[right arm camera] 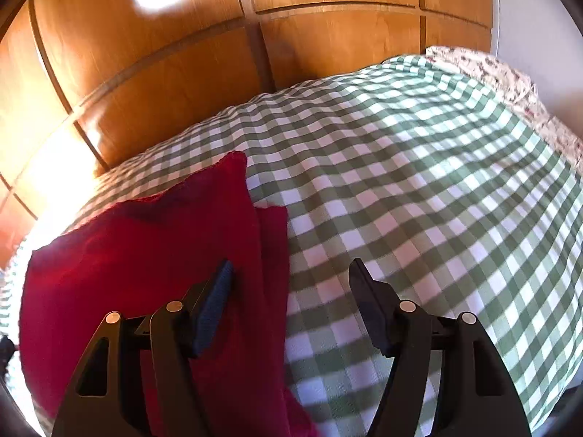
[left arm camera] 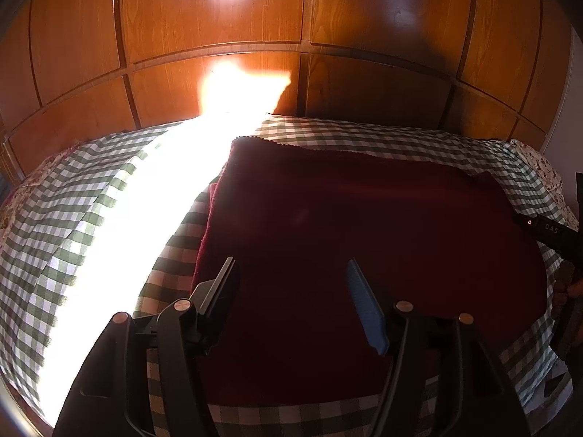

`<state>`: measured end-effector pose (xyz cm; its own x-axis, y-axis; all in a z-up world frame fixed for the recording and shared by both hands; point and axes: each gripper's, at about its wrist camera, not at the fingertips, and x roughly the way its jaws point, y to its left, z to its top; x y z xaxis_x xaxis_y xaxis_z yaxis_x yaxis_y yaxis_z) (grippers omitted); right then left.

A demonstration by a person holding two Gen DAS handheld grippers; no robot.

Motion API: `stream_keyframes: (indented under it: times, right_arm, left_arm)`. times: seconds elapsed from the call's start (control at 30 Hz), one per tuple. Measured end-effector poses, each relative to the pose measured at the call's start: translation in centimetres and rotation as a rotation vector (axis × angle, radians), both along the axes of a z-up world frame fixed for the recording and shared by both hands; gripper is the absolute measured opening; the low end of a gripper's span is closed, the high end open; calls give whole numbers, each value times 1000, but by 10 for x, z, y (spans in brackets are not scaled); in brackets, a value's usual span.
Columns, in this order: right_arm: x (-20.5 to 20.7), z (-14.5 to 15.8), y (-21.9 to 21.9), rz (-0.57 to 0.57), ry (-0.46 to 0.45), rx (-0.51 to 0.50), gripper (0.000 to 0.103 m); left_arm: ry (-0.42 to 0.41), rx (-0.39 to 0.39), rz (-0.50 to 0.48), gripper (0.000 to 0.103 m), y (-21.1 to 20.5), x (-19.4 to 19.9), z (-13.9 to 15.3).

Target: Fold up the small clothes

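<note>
Gingham in green and white covered the bed (right arm camera: 419,167), the biggest thing I had in view, with wooden panelling (left arm camera: 218,29) behind it. One red cloth (left arm camera: 364,236) lay on that cover, near the front edge, and I judged it already folded at least once: in the right view a second layer's edge showed just beside the top layer's edge. Whether another fold was wanted I could not tell; the layers looked slightly offset, so a squaring-up might have been left. I counted one cloth, one bed, two grippers.

On my left gripper (left arm camera: 289,276) the fingers stood wide over the cloth, nothing pinched between them. My right gripper (right arm camera: 289,273) also had its fingers spread wide, straddling the cloth's right edge, one finger over red, the other over gingham, holding nothing.
</note>
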<state>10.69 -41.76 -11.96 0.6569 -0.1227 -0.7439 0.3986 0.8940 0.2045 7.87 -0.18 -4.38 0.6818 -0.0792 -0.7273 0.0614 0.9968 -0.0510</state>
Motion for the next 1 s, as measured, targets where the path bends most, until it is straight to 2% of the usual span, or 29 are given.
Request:
stream_keyframes:
  times: [0.13, 0.23, 0.43, 0.53, 0.6, 0.67, 0.83, 1.0]
  right_arm:
    - [-14, 3, 7, 63, -14, 51, 65]
    - [-16, -11, 11, 49, 62, -25, 65]
    - [-28, -15, 5, 36, 30, 36, 65]
    - [-35, -15, 0, 62, 12, 115, 65]
    - [-43, -14, -3, 91, -2, 193, 79]
    - [-51, -14, -3, 130, -9, 260, 84]
    - [-73, -15, 2, 181, -41, 369, 85]
    - [-83, -17, 6, 200, -59, 400, 85]
  left_arm:
    - [-11, 1, -11, 62, -4, -7, 4]
    - [-14, 2, -21, 62, -9, -13, 7]
    - [-23, 12, -48, 63, -20, -22, 12]
    - [-27, 24, -64, 64, -26, -24, 14]
    - [-26, 27, -75, 64, -30, -24, 14]
    - [-22, 33, -85, 64, -32, -23, 12]
    - [-11, 42, -111, 64, -46, -23, 10]
    - [-1, 58, -141, 65, -58, -21, 8]
